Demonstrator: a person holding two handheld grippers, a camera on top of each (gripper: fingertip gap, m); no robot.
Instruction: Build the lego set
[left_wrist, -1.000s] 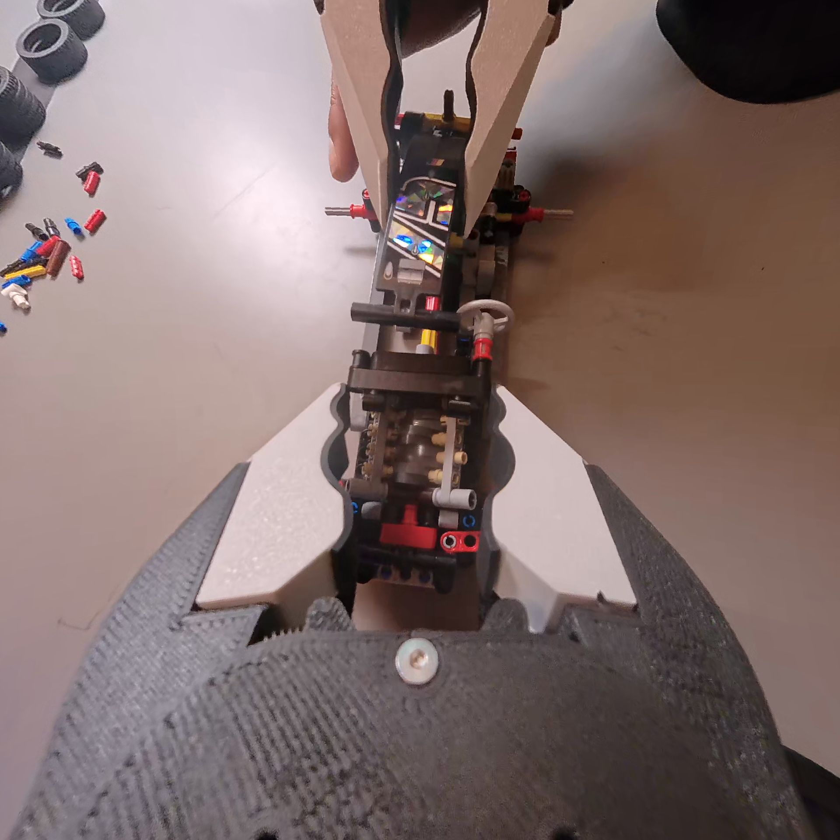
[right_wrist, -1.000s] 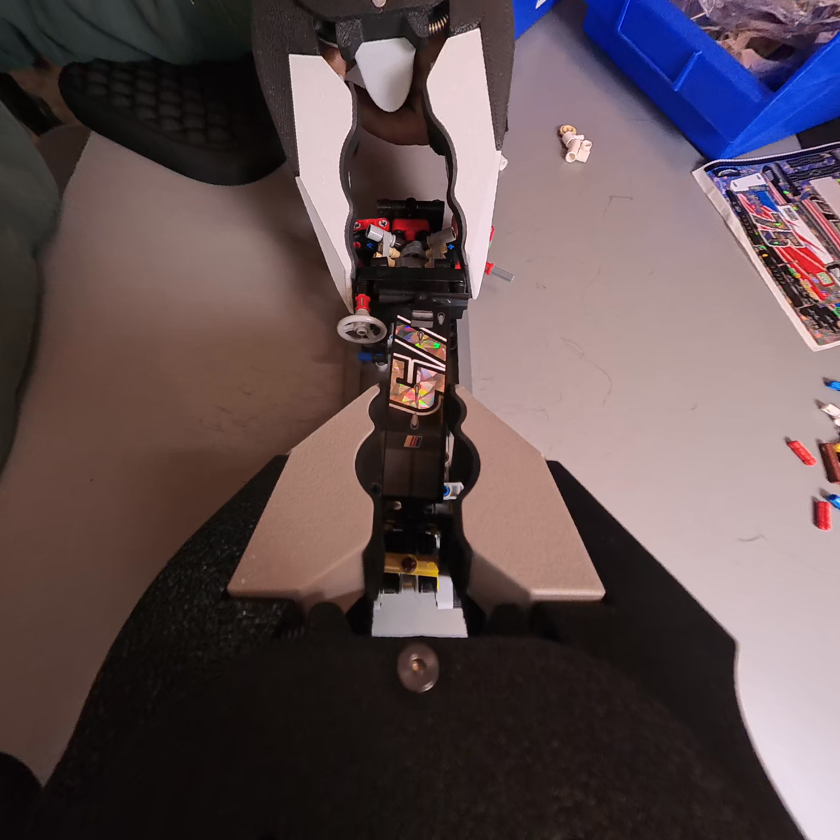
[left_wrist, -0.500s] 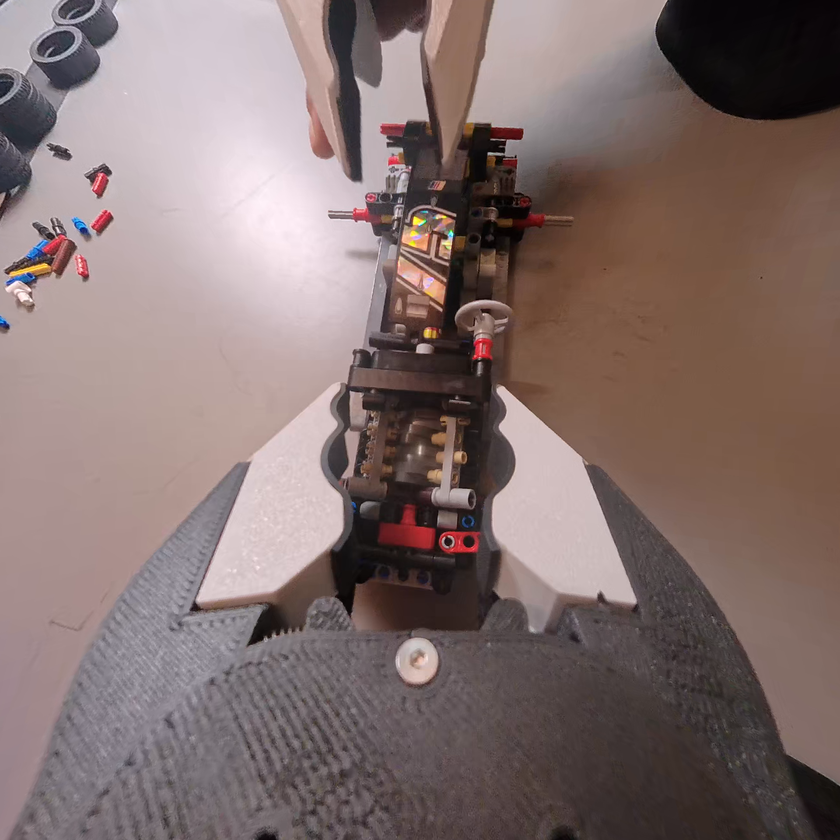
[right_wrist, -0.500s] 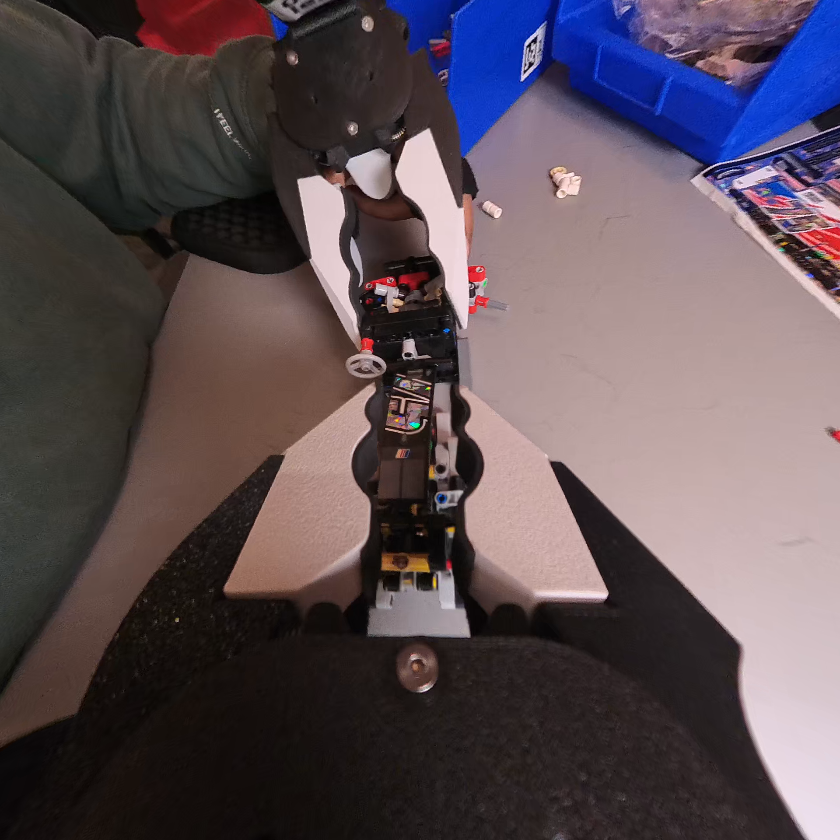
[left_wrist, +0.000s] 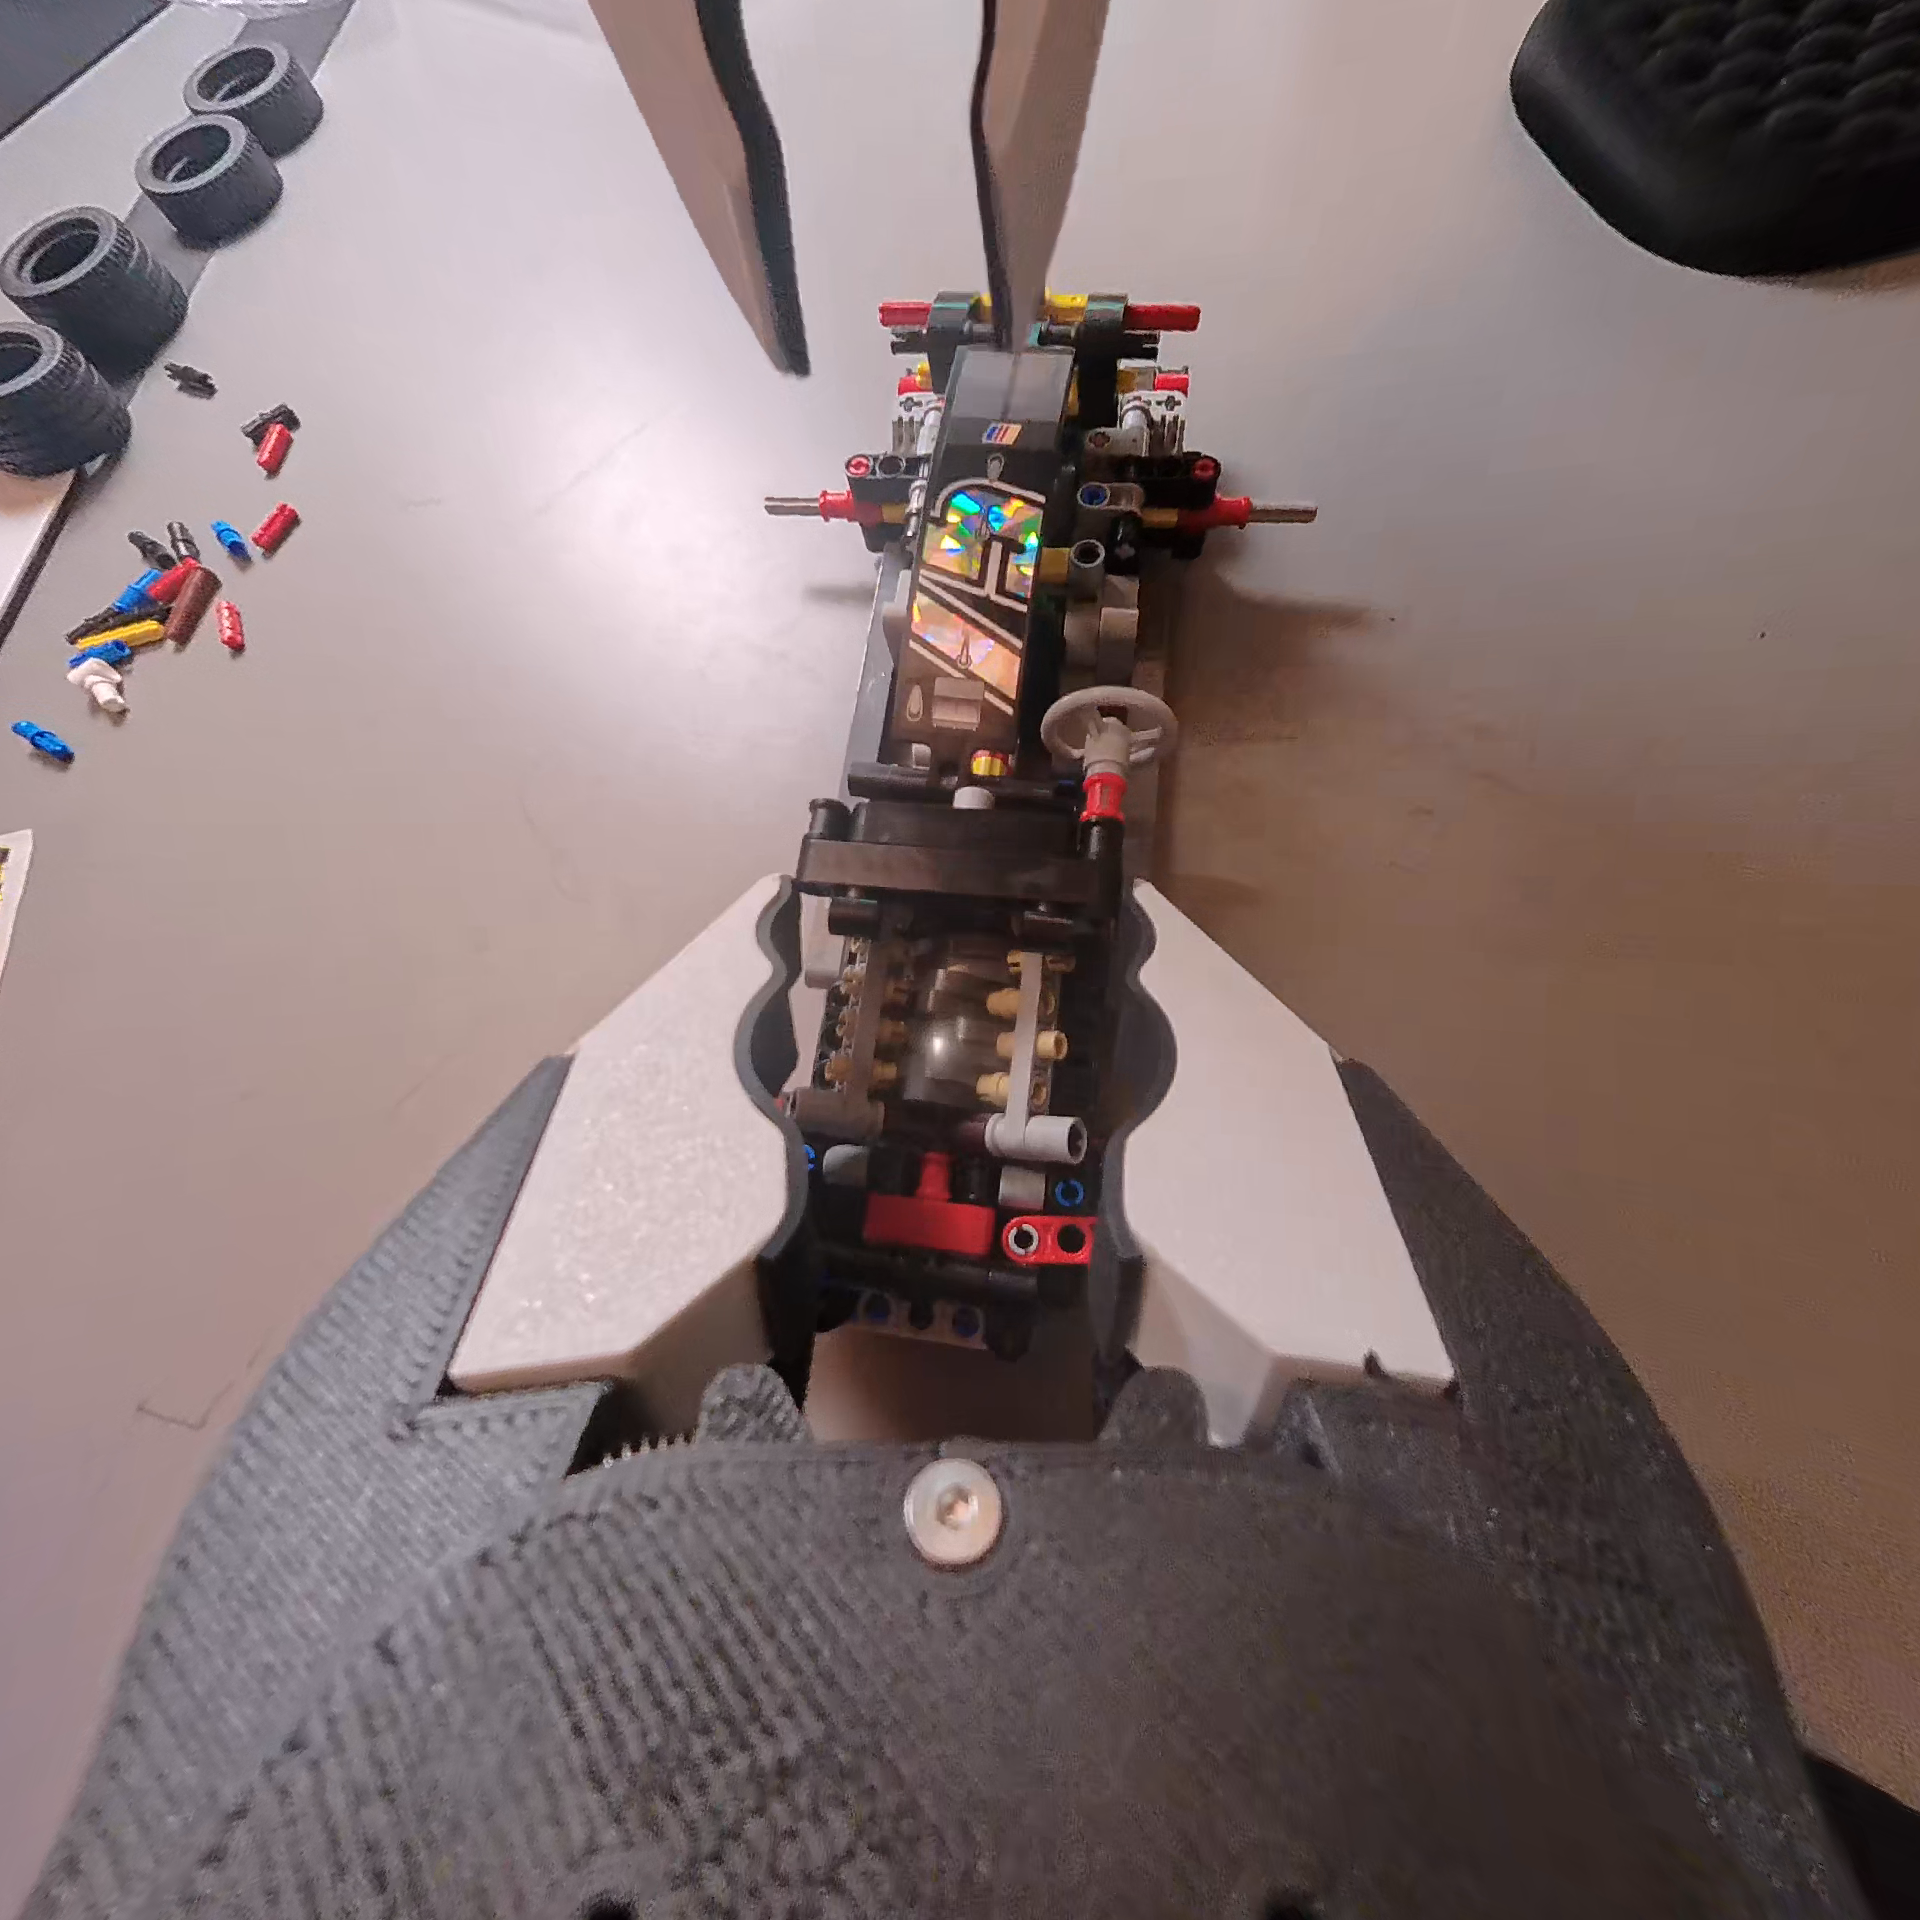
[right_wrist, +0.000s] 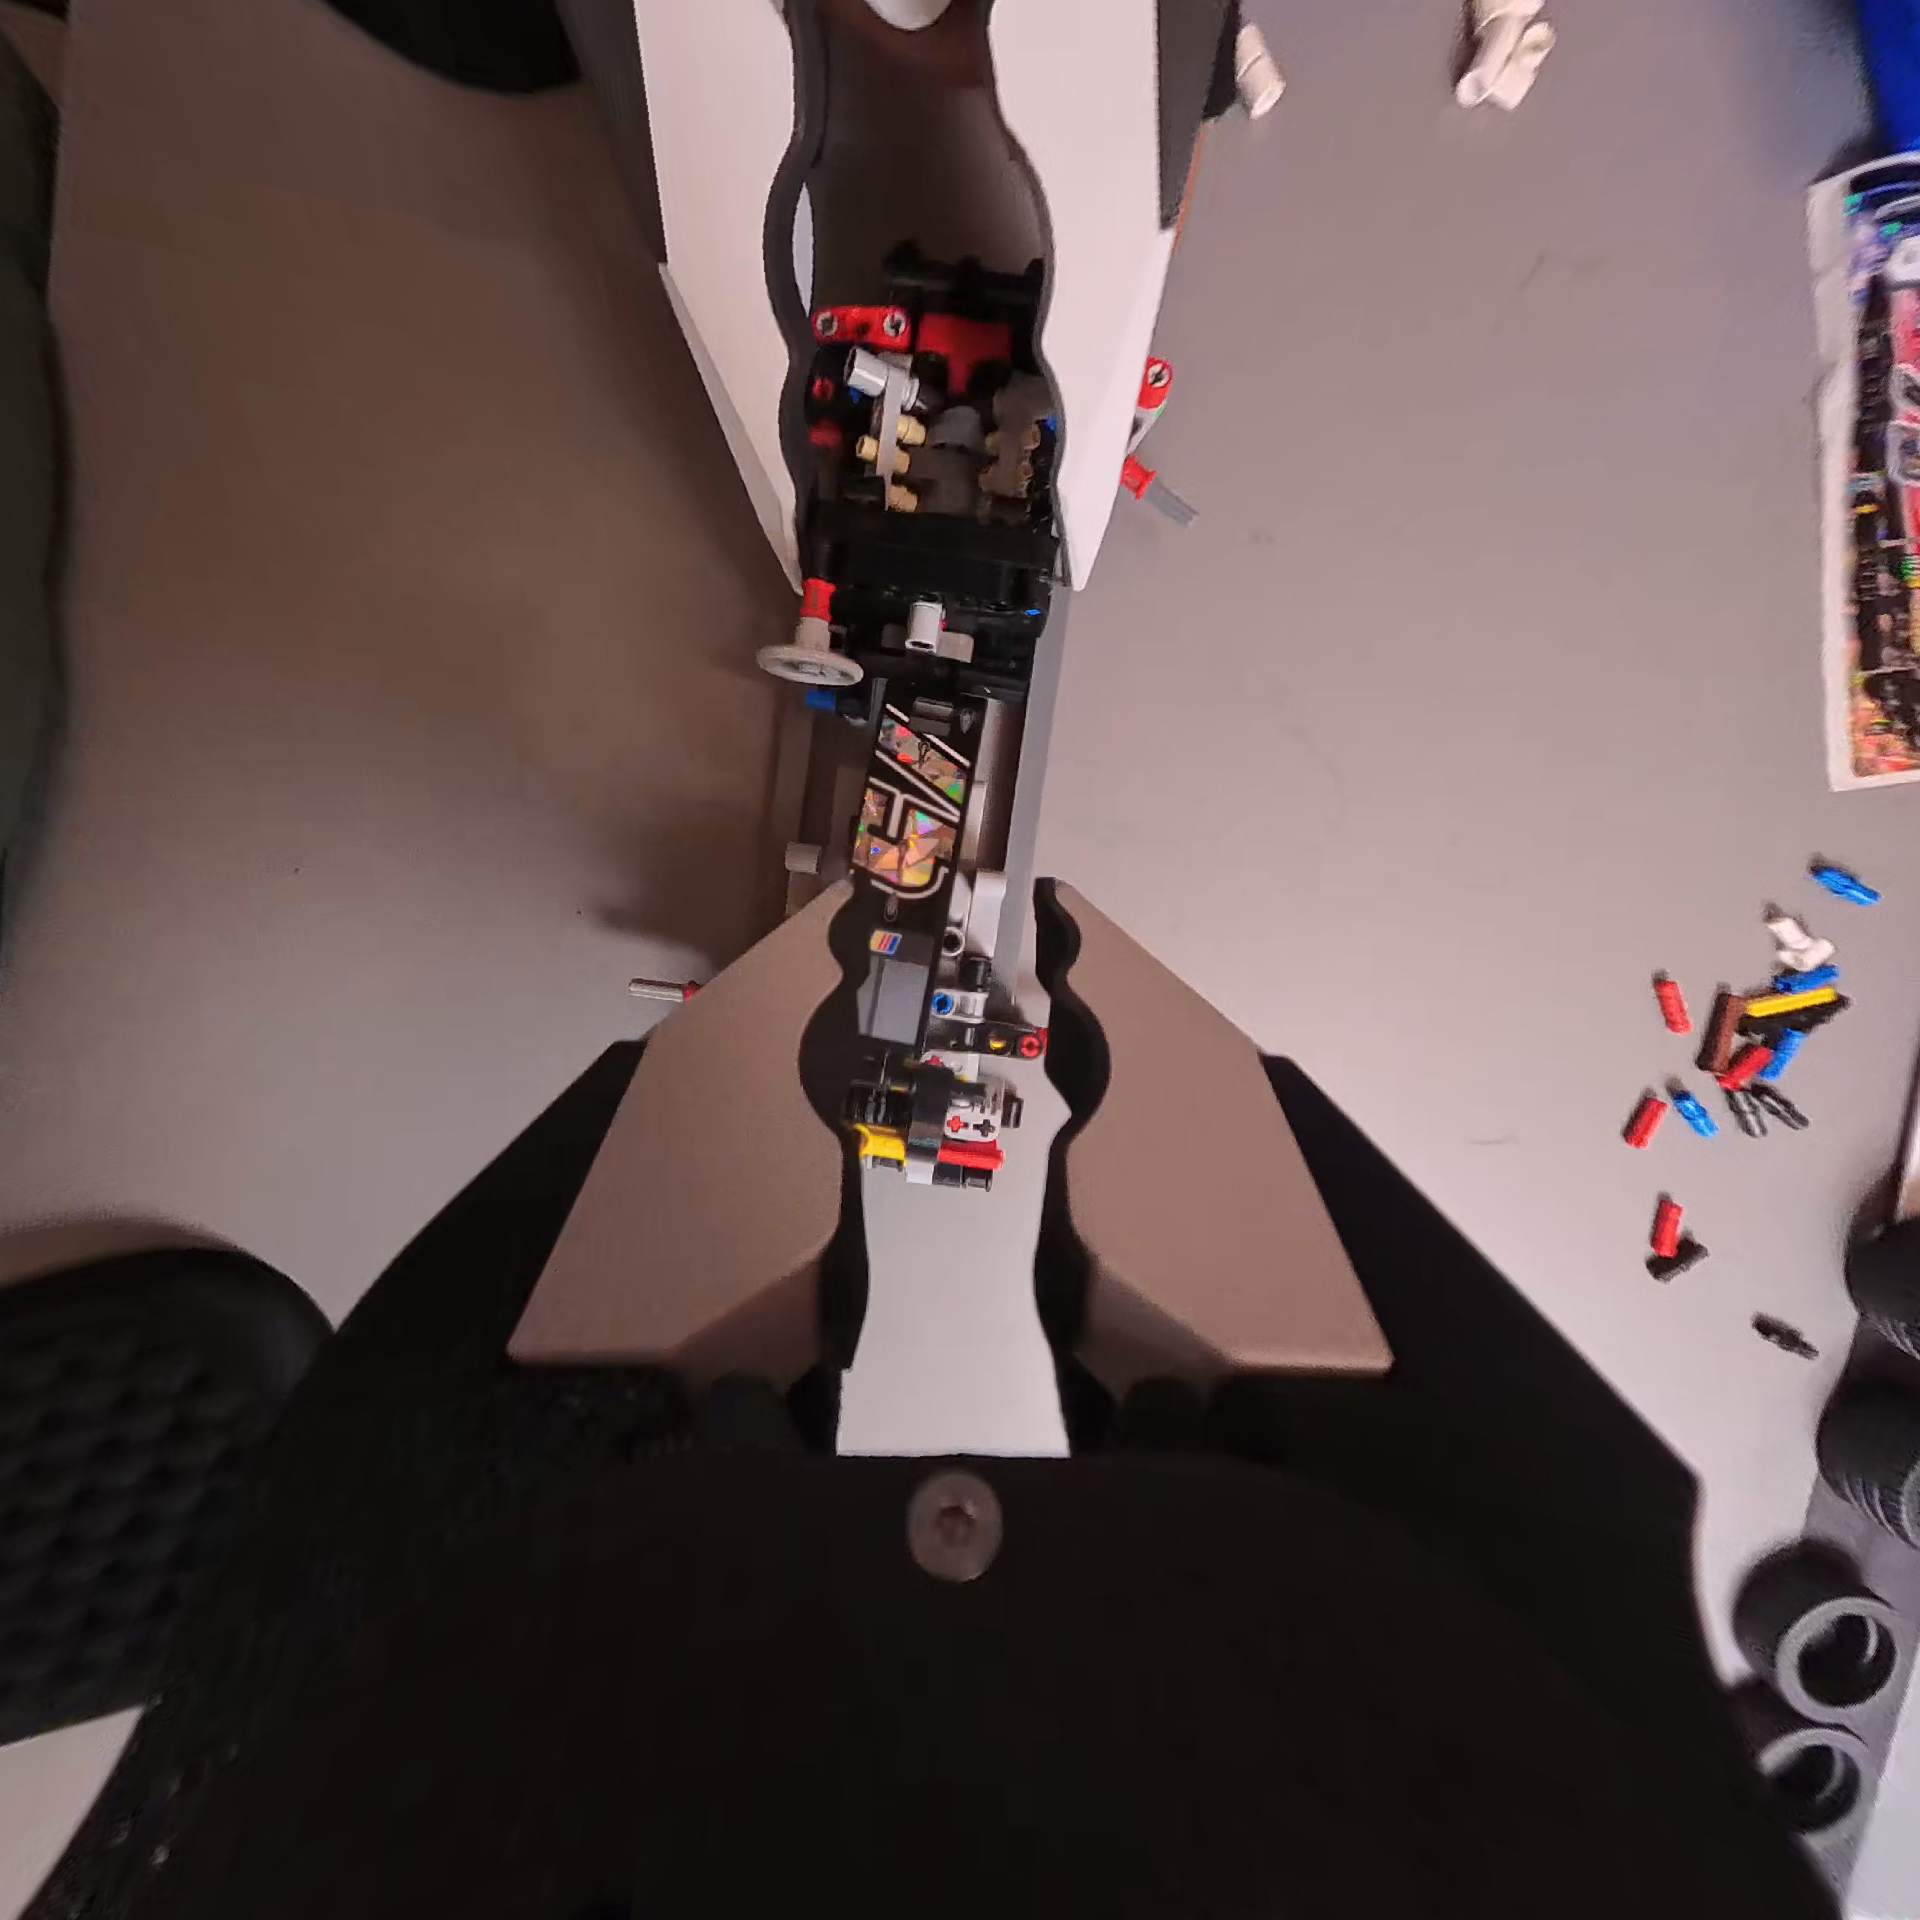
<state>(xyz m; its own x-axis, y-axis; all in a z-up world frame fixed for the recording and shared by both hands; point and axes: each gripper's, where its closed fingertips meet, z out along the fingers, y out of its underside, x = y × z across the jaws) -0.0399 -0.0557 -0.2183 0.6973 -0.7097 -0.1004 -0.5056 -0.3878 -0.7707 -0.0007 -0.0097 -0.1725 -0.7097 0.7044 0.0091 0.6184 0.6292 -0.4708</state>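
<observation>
the car chassis (left_wrist: 977, 831) lay on the table (left_wrist: 1455, 935), engine end pinched by the left gripper (left_wrist: 951, 1039). the right gripper (right_wrist: 940, 1049) hung spread over its nose. tyres (left_wrist: 73, 343) and pins (left_wrist: 156, 613) at ten o'clock sat unfitted; much seemed left.

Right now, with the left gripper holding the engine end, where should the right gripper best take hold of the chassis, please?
Probably the narrow black nose of the chassis, just ahead of the axle pins. The right gripper already faces it end-on with open jaws, so come straight along its length and close across the flat sides. Avoid the steering wheel and pins, which look fragile. The left gripper steadies the engine end.
</observation>
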